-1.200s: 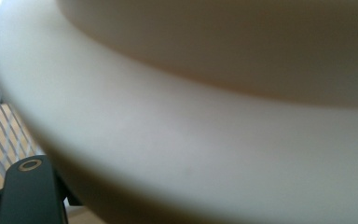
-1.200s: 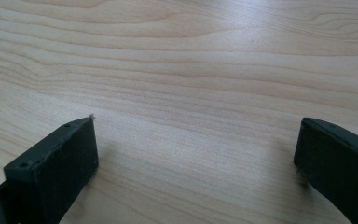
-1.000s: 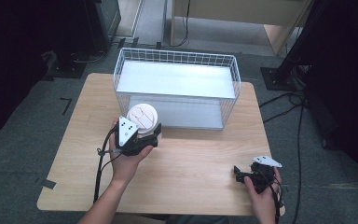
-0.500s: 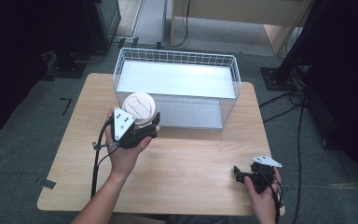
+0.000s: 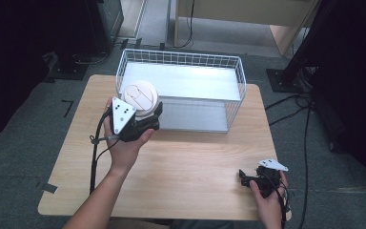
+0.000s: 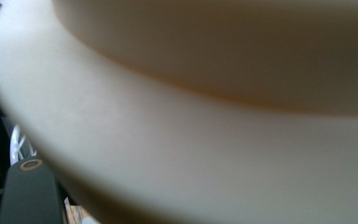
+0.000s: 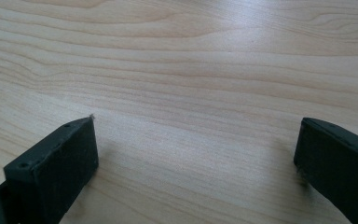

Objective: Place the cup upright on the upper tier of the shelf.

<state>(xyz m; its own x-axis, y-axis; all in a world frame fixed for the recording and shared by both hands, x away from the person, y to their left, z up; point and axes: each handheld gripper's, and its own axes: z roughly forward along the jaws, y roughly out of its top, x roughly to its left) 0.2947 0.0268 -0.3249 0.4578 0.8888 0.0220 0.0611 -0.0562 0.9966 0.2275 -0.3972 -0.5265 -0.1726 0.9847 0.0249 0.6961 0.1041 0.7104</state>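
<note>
**White round dish held beside wire basket**

Left gripper clamped on a white dish, held above the surface at the wire basket's front left corner, flat face tilted up, no long axis. Right gripper well away from the basket, jaws apart over bare wood.

I see the wire basket open on top, its near wall blocking a level approach. Bare table lies open between my grippers.
</note>
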